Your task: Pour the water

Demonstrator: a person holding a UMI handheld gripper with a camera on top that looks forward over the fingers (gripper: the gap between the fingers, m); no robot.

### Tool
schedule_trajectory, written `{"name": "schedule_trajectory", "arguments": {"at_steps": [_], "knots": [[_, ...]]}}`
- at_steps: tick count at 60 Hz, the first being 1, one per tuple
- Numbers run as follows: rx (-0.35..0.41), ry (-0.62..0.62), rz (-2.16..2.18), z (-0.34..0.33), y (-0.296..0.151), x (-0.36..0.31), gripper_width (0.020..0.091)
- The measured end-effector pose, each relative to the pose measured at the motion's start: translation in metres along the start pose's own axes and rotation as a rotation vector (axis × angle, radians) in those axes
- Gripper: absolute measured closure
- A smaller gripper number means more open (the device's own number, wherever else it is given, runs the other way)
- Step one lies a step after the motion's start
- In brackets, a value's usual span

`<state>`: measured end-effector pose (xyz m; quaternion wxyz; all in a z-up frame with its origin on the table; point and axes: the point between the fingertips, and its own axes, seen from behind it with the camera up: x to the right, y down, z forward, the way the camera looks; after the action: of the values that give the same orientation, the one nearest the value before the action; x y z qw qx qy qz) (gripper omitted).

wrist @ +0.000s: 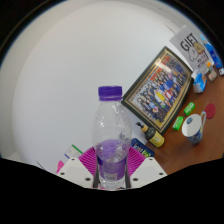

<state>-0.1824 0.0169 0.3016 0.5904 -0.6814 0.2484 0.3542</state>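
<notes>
Brown wooden tabletop [178, 150] against a plain white wall [70, 80]. Framed group photo [158, 88] leaning at the wall, white mug [194, 125] and small colourful items beside it. Gripper [112, 172] clamped on a clear water bottle [111, 135] with purple cap [110, 93], upright, pink pads [82, 160] pressing both sides.

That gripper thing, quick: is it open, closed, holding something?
Gripper: shut on the clear water bottle with the purple cap; both pink-padded fingers press against its lower body.
</notes>
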Motion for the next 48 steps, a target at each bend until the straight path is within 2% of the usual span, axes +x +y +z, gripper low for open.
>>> {"name": "schedule_trajectory", "arguments": {"at_steps": [11, 20, 48], "knots": [[-0.01, -0.008, 0.415, 0.034, -0.029, 0.056, 0.0746], [-0.044, 0.035, 0.628, 0.052, -0.027, 0.101, 0.0746], [-0.069, -0.018, 1.171, 0.075, -0.012, 0.135, 0.0746]]}}
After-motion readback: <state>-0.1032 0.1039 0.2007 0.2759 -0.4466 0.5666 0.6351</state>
